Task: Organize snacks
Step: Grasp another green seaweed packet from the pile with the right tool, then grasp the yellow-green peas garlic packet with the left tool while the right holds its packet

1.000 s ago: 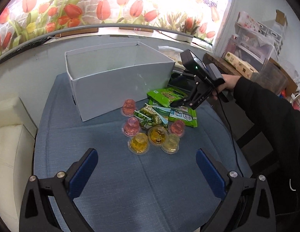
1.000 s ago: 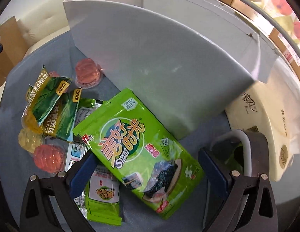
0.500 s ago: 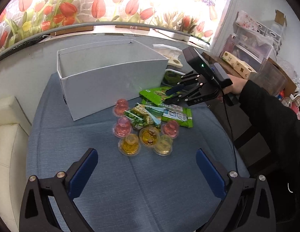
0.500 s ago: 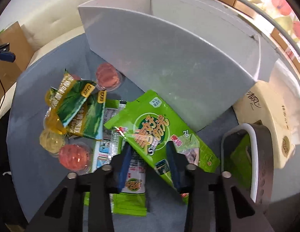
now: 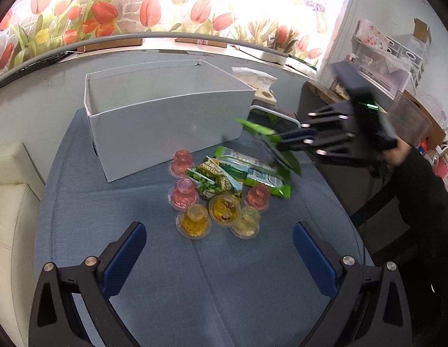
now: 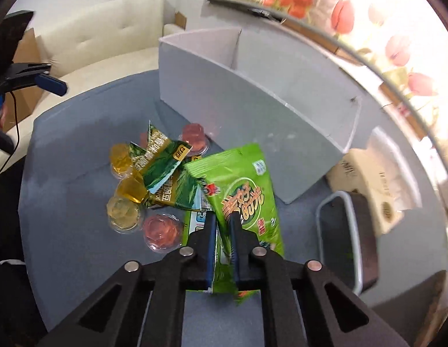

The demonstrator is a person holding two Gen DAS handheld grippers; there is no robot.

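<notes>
My right gripper [image 6: 223, 225] is shut on a bright green seaweed snack packet [image 6: 241, 185] and holds it lifted above the blue table, right of the pile. The left wrist view shows this gripper [image 5: 281, 141] with the packet [image 5: 258, 130] near the right end of the open white box [image 5: 166, 121]. My left gripper [image 5: 218, 243] is open and empty, low over the near table. The pile holds red and yellow jelly cups [image 5: 195, 217], small green sachets [image 5: 212, 177] and another flat green packet [image 5: 258, 173].
The round table has a blue cloth [image 5: 224, 274]. A dark tray with a white rim [image 6: 339, 237] and a beige tissue box [image 6: 371, 179] sit right of the white box. A cream sofa [image 5: 7, 202] lies left; cluttered shelves [image 5: 383, 55] stand at the right.
My right gripper shut on the green seaweed packet and lifted it up off the pile, pulling back from the table. My left gripper stayed open and drifted slightly.
</notes>
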